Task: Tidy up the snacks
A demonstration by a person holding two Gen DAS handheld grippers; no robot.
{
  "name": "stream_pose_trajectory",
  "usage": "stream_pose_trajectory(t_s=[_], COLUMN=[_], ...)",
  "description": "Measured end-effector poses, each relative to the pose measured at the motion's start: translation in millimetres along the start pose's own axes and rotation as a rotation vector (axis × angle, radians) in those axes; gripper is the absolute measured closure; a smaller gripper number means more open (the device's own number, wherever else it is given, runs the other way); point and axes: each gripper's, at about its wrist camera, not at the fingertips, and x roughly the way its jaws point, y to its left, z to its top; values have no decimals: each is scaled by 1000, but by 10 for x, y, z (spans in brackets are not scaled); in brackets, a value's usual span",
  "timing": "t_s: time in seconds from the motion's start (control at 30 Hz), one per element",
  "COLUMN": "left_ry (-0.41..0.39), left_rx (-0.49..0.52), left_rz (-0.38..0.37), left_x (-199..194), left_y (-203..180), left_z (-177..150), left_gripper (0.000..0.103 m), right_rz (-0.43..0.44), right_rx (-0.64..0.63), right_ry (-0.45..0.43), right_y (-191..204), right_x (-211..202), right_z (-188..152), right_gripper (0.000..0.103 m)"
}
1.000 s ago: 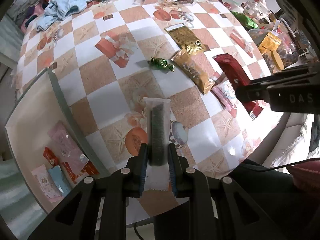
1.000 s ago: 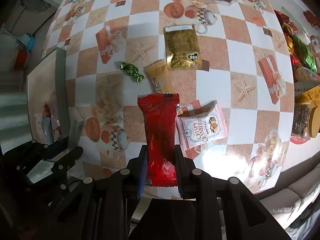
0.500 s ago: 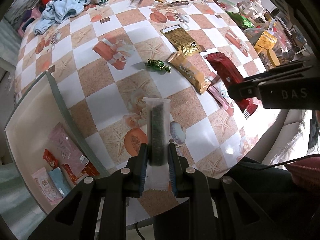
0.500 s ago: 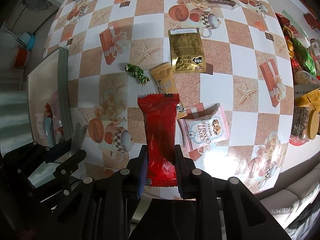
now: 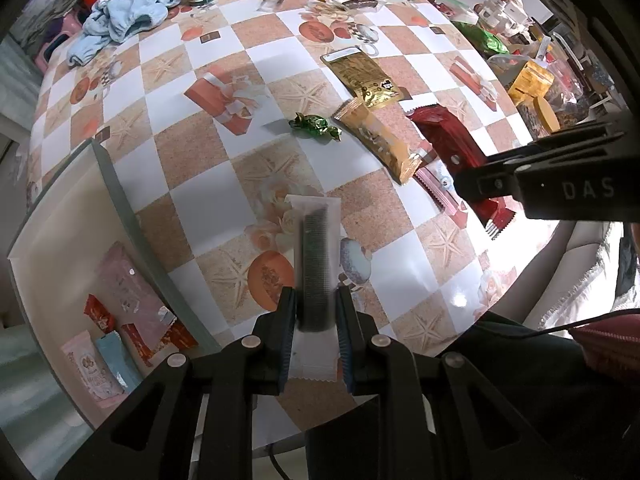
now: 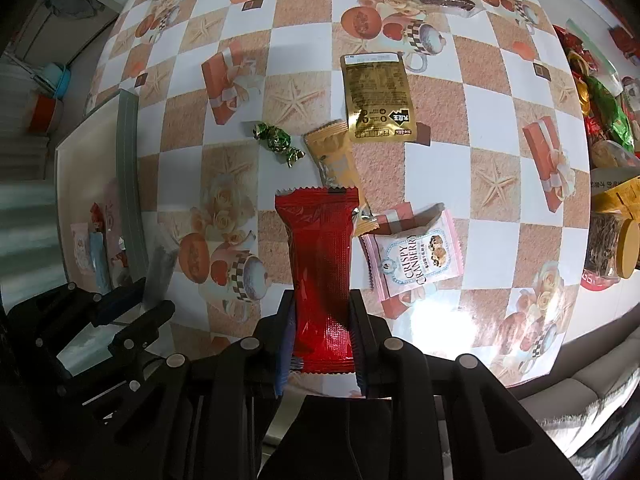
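At far left I see the white bin point(image 5: 68, 216) with several small packets inside, beside the checkered table point(image 5: 224, 56). My left gripper point(image 5: 316, 320) is clamped on a clear packet with a dark core point(image 5: 315, 256), held above the table's near edge. To its right, my right gripper point(image 6: 322, 320) grips a red packet point(image 6: 320, 256), above the pink cranberry packet point(image 6: 416, 260) and tan bar point(image 6: 334, 156) lying on the table.

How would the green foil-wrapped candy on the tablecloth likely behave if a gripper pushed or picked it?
The green foil-wrapped candy looks small and lumpy with twisted ends, so it probably skids or rolls a little on the glossy tablecloth. Its crinkled foil likely gives under the pads, and it seems light.
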Motion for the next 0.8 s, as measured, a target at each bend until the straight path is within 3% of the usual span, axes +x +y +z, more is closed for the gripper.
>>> stream_pose_trajectory(t_s=[0.3, 0.8], left_ry=[-16, -77], left_rx=[-45, -207], left_rz=[17, 58], left_x=[-36, -257], left_y=[94, 565], left_z=[-15, -196], left_gripper=[81, 81], right_rz=[2, 6], right_rx=[-13, -100], right_ry=[4, -2], right_y=[50, 425], right_x=[20, 3], right_z=[-25, 73], right_gripper=[77, 77])
